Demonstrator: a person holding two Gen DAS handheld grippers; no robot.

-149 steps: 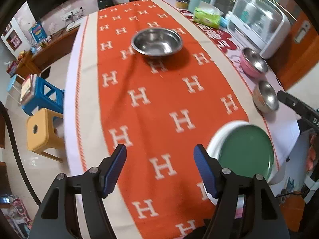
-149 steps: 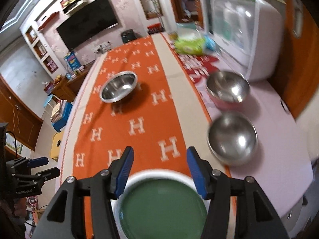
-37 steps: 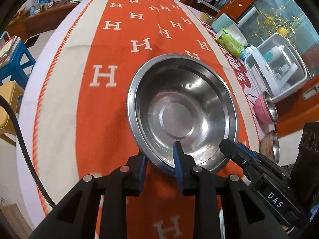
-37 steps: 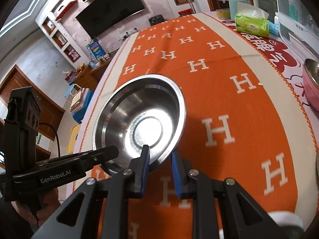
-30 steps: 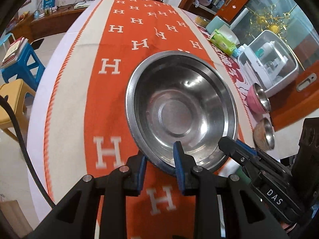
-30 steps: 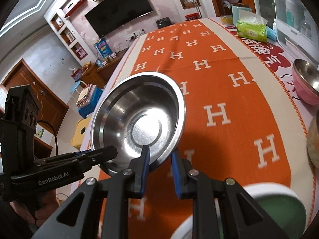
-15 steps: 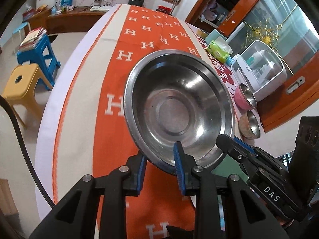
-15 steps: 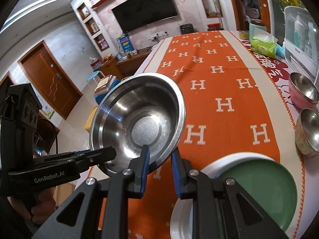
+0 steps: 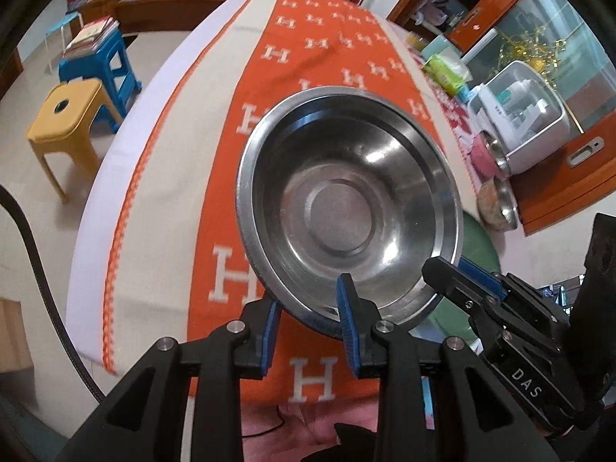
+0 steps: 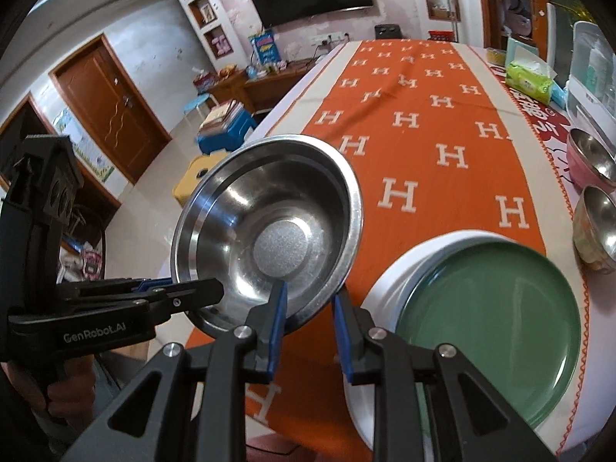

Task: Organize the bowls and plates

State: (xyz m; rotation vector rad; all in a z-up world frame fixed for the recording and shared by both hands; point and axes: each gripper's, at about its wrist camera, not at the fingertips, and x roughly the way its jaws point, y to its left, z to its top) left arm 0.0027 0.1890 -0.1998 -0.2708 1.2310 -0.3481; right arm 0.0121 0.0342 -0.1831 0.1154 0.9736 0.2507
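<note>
Steel bowl [image 9: 348, 208] is off the worktop [image 10: 442, 146]: your left claw [image 9: 308, 317] and right claw [image 10: 308, 313] both pinch its near rim, probably to steady it toward the green plate [image 10: 489, 327].

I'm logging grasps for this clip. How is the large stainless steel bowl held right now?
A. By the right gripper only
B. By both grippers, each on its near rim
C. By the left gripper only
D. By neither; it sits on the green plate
B: the left gripper and the right gripper each clamp the near rim of the large stainless steel bowl, which is held up off the orange tablecloth.
</note>
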